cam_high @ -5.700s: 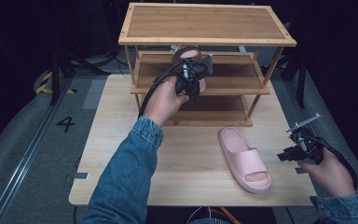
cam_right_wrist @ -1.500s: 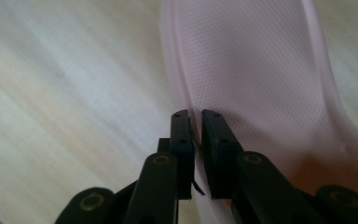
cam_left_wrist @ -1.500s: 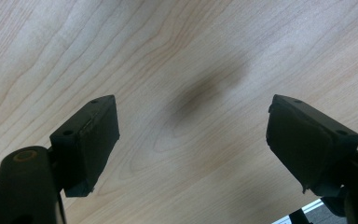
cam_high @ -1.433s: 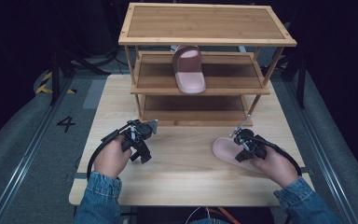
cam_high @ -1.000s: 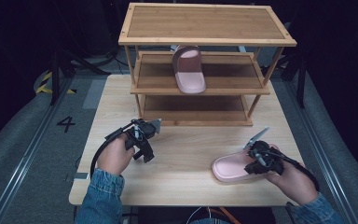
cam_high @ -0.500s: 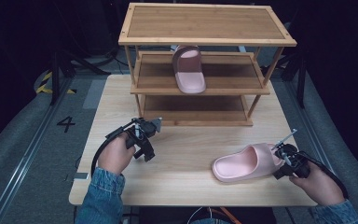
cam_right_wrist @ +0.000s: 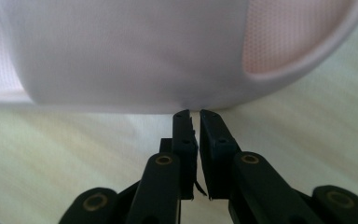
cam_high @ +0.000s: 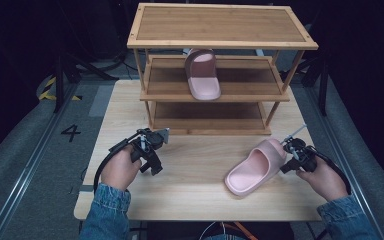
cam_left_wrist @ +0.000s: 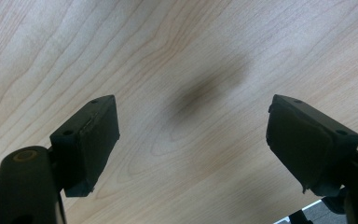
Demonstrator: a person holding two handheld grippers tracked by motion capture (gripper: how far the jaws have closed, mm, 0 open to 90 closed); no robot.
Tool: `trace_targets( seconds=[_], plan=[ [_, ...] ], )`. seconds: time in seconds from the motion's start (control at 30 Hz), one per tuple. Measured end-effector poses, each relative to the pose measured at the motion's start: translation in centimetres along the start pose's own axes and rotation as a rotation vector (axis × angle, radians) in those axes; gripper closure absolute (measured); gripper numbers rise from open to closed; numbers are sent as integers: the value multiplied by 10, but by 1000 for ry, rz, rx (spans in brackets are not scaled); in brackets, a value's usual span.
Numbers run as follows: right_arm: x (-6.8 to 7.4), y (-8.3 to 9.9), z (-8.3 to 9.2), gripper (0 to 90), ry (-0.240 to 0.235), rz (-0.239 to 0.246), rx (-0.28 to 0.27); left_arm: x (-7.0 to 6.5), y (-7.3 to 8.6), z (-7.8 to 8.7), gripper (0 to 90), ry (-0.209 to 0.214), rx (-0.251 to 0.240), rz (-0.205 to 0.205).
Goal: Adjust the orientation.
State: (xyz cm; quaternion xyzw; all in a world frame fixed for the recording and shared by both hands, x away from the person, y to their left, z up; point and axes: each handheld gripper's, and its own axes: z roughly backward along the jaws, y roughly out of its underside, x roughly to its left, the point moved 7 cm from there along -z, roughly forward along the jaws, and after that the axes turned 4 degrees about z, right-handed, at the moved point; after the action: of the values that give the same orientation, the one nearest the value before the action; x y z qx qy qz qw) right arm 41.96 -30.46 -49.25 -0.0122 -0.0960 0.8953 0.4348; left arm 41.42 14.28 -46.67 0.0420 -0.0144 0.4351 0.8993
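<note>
High view shows the right claw [cam_high: 286, 148] nearly shut against the toe of the pink slipper [cam_high: 254, 166] lying near-right on the worktop [cam_high: 190, 165], left claw [cam_high: 152, 150] wide and empty; next, probably, a firmer grip, then the rack [cam_high: 215, 70].

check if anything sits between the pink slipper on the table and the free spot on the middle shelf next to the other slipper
Nothing visible does. The slipper lies on the table in front of the rack, with bare wood between them. The middle shelf is open at the front, and the space right of the other slipper is free. The right gripper is at the slipper's toe end.
</note>
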Motion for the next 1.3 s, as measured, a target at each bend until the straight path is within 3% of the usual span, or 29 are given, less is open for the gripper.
trace_targets(
  seconds=[0.27, 0.43, 0.47, 0.53, 0.6, 0.63, 0.7, 0.73, 0.77, 0.87, 0.93, 1.03, 1.13, 1.3],
  plan=[
    [3, -39, -6, 848, 28, 35, -47, 1, 5, -3, 173, 12, 11, 12],
    [9, -39, 0, 843, 22, 29, -55, 2, 7, -1, 174, 8, 3, 8],
    [20, -36, 17, 862, 31, 50, -84, 3, 7, 0, 173, 7, -1, 15],
    [27, -36, 24, 865, 21, 67, -103, 4, 7, 0, 173, 8, -1, 15],
    [53, -39, 42, 871, -18, 125, -161, 3, 7, 0, 173, 15, -4, 15],
    [73, -44, 52, 871, -38, 173, -203, 3, 7, 1, 173, 9, -3, 14],
    [90, -50, 54, 872, -47, 210, -222, 2, 8, 1, 173, 13, -8, 18],
    [99, -54, 52, 872, -49, 230, -233, 2, 8, 1, 173, 13, -8, 18],
    [99, -54, 52, 869, -49, 230, -233, 2, 9, 1, 173, 12, -8, 22],
    [129, -67, 39, 862, -69, 298, -245, 3, 13, 0, 172, 17, -5, 29],
    [155, -77, 20, 865, -94, 352, -223, 4, 18, -2, 173, 21, 0, 37],
    [175, -85, 3, 866, -112, 404, -184, 5, 22, -2, 173, 19, -1, 42],
    [183, -92, -11, 880, -98, 419, -154, 8, 26, -4, 173, 21, 1, 50],
    [183, -95, -23, 900, -93, 412, -123, 8, 28, -8, 174, 23, 15, 57]
  ],
)
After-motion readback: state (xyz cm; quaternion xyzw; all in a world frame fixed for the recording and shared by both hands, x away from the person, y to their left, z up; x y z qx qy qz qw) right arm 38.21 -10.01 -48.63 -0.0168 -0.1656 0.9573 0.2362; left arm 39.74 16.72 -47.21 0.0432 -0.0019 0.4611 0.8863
